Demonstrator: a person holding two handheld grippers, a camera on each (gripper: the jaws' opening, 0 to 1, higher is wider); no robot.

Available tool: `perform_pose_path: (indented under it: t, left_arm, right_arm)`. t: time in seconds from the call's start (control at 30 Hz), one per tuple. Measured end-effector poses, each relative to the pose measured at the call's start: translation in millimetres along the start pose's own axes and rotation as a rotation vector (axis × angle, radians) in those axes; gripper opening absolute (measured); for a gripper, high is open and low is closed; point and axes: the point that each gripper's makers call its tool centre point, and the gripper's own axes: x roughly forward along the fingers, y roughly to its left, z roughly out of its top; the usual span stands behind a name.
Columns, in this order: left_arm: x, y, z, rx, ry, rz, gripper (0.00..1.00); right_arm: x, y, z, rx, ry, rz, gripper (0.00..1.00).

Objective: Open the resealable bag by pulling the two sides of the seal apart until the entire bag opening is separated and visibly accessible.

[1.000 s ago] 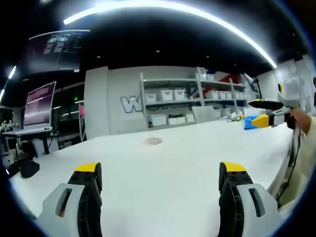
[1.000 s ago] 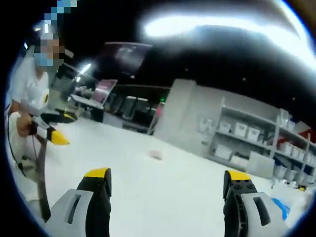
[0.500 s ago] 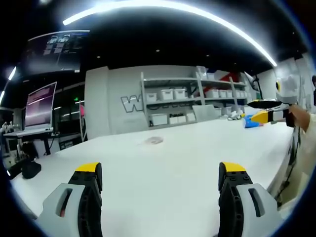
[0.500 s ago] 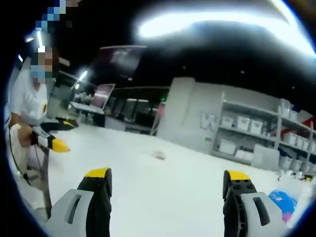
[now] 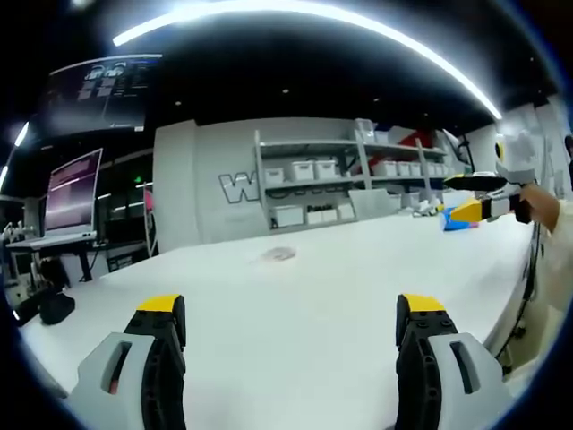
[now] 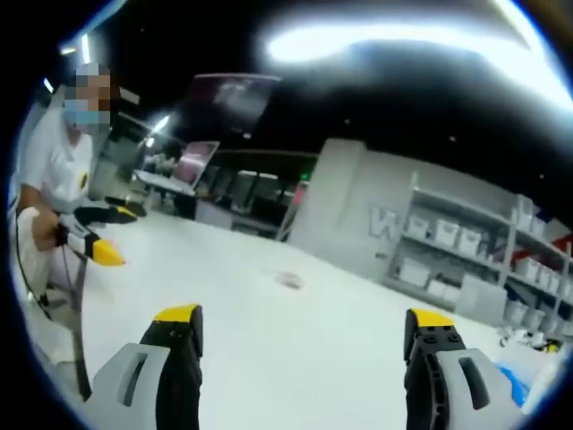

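Left gripper view: the left gripper (image 5: 285,327) has its jaws spread and empty above the white tabletop (image 5: 295,296). The bag (image 5: 278,255), small and indistinct, lies flat well ahead between the jaws.

Right gripper view: the right gripper (image 6: 303,340) likewise has spread, empty jaws; the bag (image 6: 289,280) lies well ahead. Judgement: the seal is untouched and all work remains.

Lettering on the back wall

A large pale "W" (image 5: 235,188) stands on the grey wall (image 5: 192,179) left of the shelving; the letters after it are hidden. In the right gripper view the same "W" (image 6: 383,220) is blurred. Nothing else is legible.
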Motion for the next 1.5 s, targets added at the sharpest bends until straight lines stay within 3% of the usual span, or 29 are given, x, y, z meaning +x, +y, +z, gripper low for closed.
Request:
perform_pose_path:
  t: [0.37, 1.1, 1.33, 1.5]
  left_arm:
    - [-0.3, -1.4, -3.4, -0.006, 0.002, -0.005, 0.96]
    - [-0.7, -1.4, -2.3, -0.004, 0.003, -0.006, 0.96]
    - [0.2, -1.5, -1.9, -0.005, 0.003, -0.007, 0.96]
    - [-0.3, -1.3, -1.4, -0.003, 0.004, -0.008, 0.96]
  right_arm:
    - [10.7, 1.1, 9.5, -0.068, -0.005, 0.031, 0.95]
    - [29.7, 13.7, 5.6, -0.156, 0.039, 0.105, 0.95]
    - [37.4, 14.1, 1.8, -0.162, 0.056, 0.126, 0.95]
    - [45.4, 12.4, -6.1, -0.107, 0.076, 0.152, 0.94]
